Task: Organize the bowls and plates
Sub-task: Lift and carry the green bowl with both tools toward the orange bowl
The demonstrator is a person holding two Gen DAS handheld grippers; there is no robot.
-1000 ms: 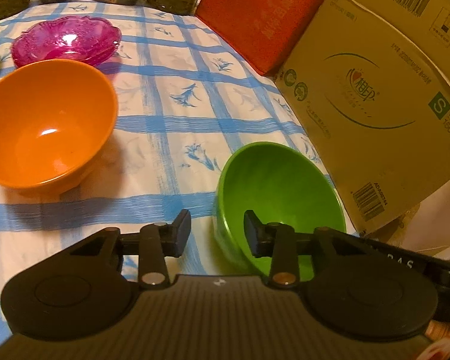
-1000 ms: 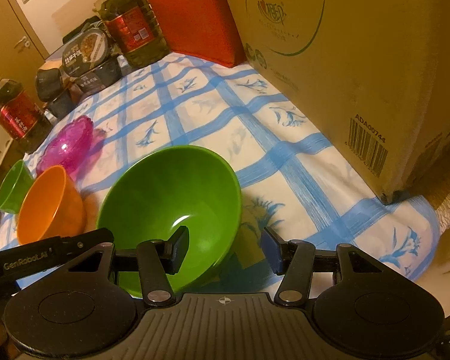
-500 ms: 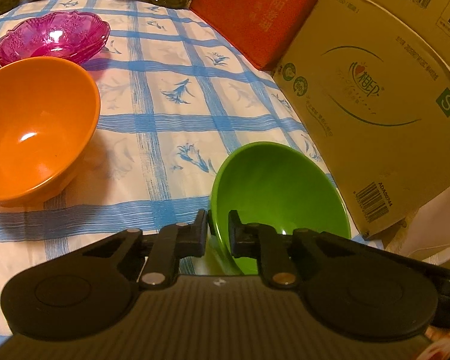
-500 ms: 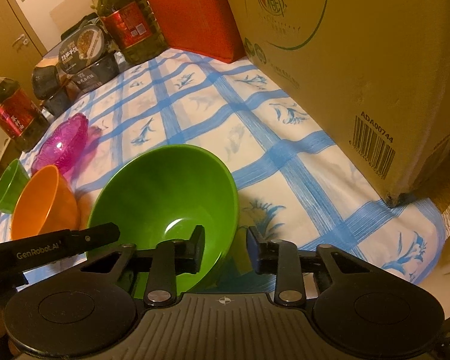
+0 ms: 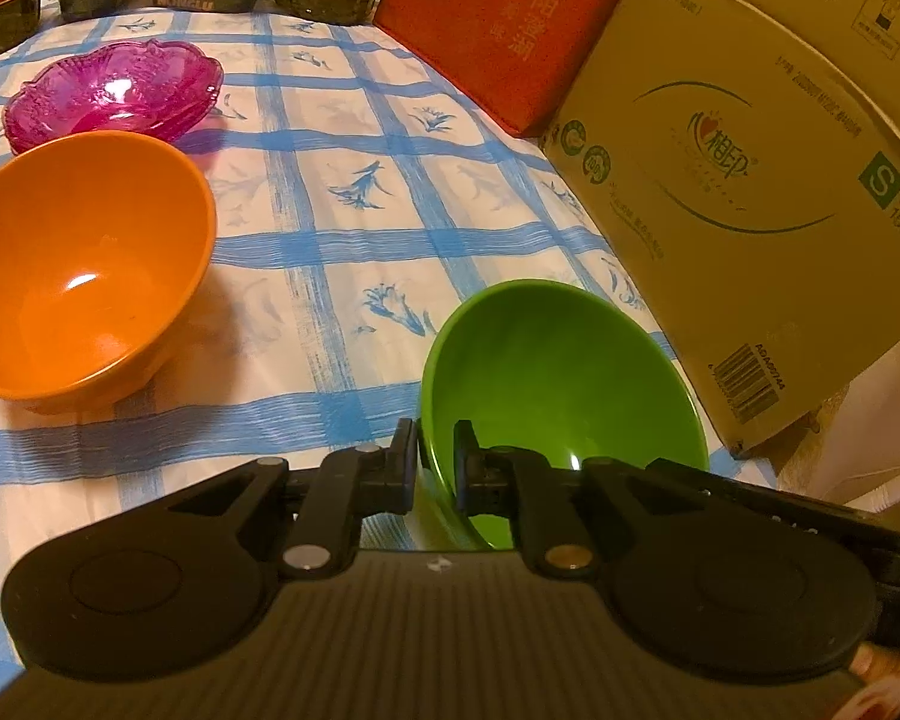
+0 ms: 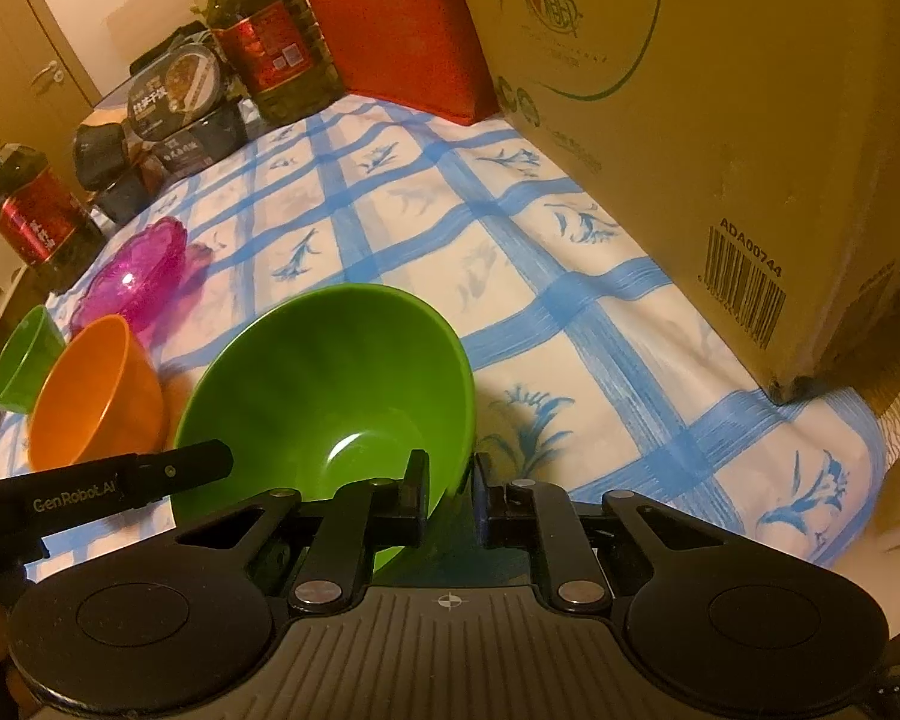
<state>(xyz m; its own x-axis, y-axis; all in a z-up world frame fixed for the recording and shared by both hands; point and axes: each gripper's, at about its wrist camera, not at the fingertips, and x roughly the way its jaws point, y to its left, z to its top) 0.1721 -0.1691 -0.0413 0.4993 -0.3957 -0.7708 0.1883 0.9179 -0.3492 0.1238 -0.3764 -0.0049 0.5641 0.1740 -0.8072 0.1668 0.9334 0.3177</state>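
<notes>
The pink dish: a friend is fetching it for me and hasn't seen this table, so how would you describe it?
Start at the blue-checked tablecloth and go to the far end, where bottles and food tubs stand. Just before them, behind the orange bowl, sits the pink dish. Unlike the plain opaque bowls, it is shallow, see-through magenta with a scalloped rim.

Left wrist view close over the green bowl [image 5: 561, 372] facing the cardboard box [image 5: 744, 192], right wrist view opposite rim, both sharing bowl, tablecloth [image 6: 426, 240].
</notes>
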